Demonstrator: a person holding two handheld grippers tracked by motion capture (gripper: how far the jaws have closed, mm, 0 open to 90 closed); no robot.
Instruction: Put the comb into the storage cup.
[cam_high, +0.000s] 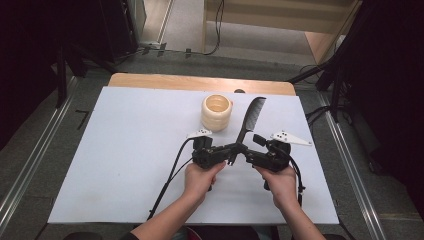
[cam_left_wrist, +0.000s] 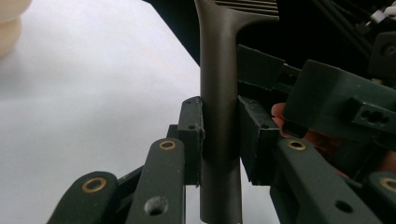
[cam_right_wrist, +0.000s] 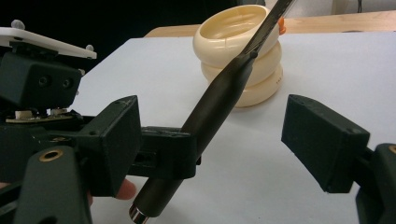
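surface: white table (cam_high: 125, 150), grey floor | things: one comb (cam_high: 248, 122), one cream cup (cam_high: 217, 112) | left gripper (cam_high: 235, 150) clamps comb handle | right gripper (cam_high: 250, 150) jaws wide, empty

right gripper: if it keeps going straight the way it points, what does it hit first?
Most likely the comb handle, which crosses between the right gripper's open jaws, held by the left gripper. Past it stands the cream cup. Depth is hard to judge.

dark comb (cam_high: 248, 122) with a round tapered handle, handle end low near desk centre, toothed end up toward 1 o'clock, lifted off the white desk (cam_high: 125, 150), handle pinched between left gripper's fingers (cam_left_wrist: 191, 135), cream cup at 11 o'clock
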